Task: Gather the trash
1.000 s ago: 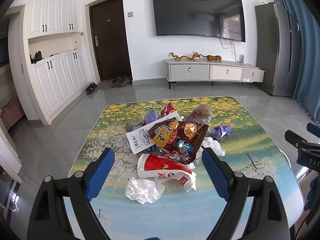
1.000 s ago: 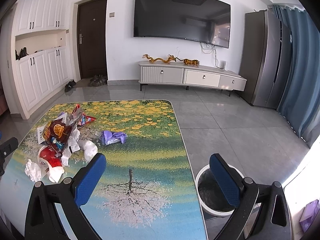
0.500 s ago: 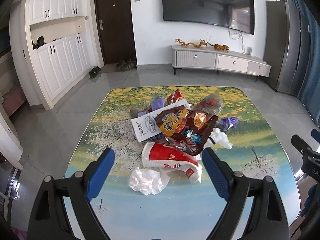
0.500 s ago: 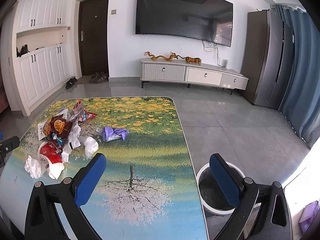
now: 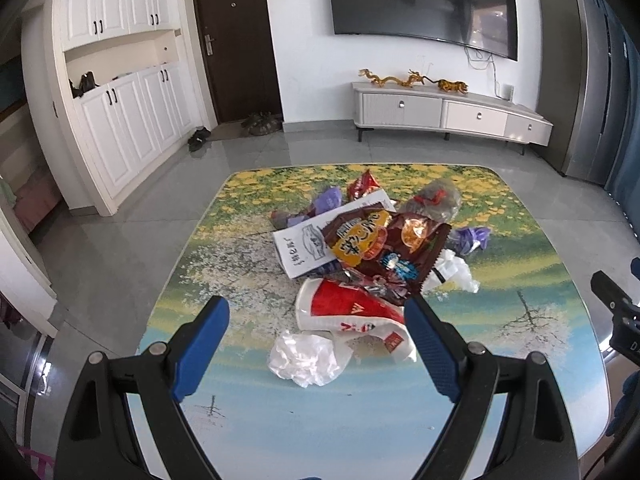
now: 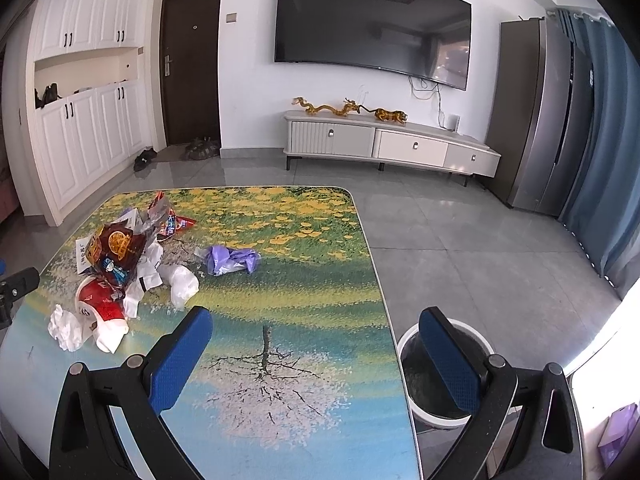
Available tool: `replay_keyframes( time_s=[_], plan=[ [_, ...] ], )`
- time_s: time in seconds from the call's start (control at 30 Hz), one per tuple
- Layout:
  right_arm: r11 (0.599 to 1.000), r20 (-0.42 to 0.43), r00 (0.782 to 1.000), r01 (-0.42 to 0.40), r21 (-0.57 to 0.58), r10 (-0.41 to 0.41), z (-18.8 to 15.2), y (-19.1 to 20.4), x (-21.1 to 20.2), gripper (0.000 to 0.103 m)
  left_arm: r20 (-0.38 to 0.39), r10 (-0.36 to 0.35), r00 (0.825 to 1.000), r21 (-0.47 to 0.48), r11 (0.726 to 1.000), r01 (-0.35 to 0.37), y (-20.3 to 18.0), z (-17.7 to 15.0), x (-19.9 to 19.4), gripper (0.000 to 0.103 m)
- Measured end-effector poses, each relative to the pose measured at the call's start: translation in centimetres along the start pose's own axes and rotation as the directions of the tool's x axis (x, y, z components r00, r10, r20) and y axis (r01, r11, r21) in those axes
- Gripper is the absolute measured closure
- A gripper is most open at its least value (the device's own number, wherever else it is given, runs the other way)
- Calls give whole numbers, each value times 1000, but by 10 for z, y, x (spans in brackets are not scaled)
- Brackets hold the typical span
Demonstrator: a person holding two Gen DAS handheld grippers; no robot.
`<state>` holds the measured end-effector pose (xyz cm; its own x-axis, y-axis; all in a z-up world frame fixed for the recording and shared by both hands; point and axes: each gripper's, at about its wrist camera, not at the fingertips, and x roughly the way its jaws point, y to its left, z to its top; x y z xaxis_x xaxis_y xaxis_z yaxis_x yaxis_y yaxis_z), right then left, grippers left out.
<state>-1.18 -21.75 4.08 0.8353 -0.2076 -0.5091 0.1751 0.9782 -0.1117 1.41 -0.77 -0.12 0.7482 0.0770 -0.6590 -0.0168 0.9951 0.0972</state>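
Left gripper (image 5: pixel 316 320): my fingers spread wide, nothing between the pads; they hang over the near part of the table (image 5: pixel 248 432).
Right gripper (image 6: pixel 316 344): my fingers wide apart too, empty; one finger over the table's right half, the other over the bin (image 6: pixel 406 354) on the floor.
Trash pile (image 5: pixel 360 264): ahead of my left fingers, on the table's middle; well left of my right fingers in the right wrist view.
Nearest piece: white crumpled tissue (image 5: pixel 306 360), lying between my left fingers and just beyond their tips, touching the red paper cup (image 5: pixel 344 310), which lies on its side.
Behind the cup: brown snack bag (image 5: pixel 380 248) over a white printed sheet (image 5: pixel 304 246).
Purple glove (image 6: pixel 232 260): apart from the pile, toward my right side.
Left view only: purple wrapper (image 5: pixel 326 202) at the pile's far side.
Right view only: the bin, just beside the table's right edge.
Count: two grippers, one bin, one cup, one tissue wad near me; small wrappers too tangled to count.
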Motion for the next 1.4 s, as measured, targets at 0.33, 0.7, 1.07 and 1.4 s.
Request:
replay_keyframes(
  time_s=[0.33,0.7,1.07,1.4],
  plan=[
    [1000,-9,1000,-24,-9,24,0,5,5,0,61,86,994,-45,996,-83,18,6,-9,14],
    [999,-28,998,-49,-24,48,-3,12,14,0,73,122,990,-99,988,-115,40,14,-13,14],
    [998,-44,997,-60,-34,59,-6,16,19,0,63,111,992,-99,990,-105,40,13,-10,14],
    [995,-57,994,-92,-49,89,-7,21,23,0,37,86,996,-101,991,-82,43,11,-2,14]
  ],
)
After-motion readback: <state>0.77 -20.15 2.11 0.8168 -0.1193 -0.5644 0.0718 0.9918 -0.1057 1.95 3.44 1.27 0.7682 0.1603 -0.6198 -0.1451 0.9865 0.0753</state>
